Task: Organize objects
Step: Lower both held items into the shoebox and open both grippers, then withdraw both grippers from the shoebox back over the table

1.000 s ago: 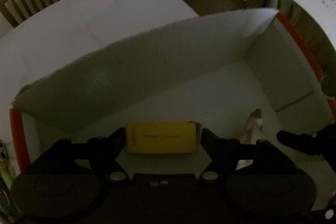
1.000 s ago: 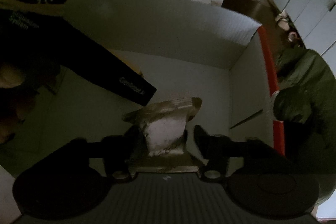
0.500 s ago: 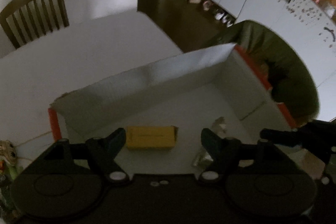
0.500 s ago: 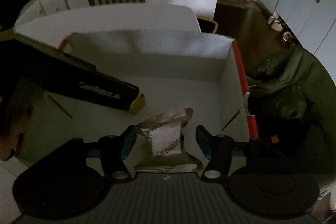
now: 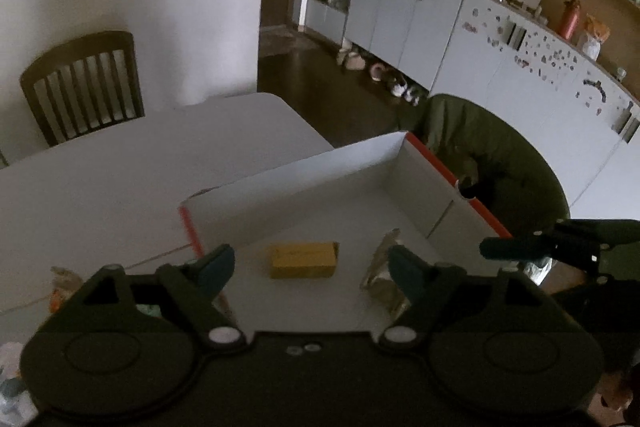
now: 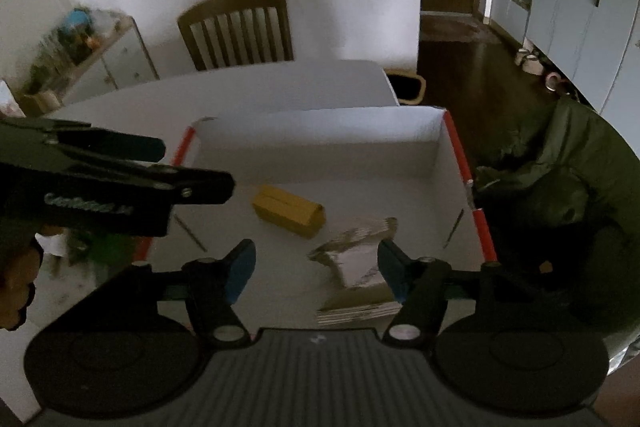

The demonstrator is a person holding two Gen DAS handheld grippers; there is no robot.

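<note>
Two items lie released inside the white box [image 6: 320,131], both grippers held above it.

The left gripper [image 5: 310,263] and right gripper [image 6: 316,267] are opening, nothing between the jaws; the yellow carton [image 6: 288,211] lies mid-floor, the silver foil packet [image 6: 356,251] to its right, evidently deposited for sorting.

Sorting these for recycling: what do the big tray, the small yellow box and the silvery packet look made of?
Tray: likely matte white cardboard, with folded corners, thin walls and orange-red rims. Yellow box: probably matte card, with crisp edges and an end flap. Packet: looks like crinkled foil or metallised plastic, given its creased, shiny surface.
</note>
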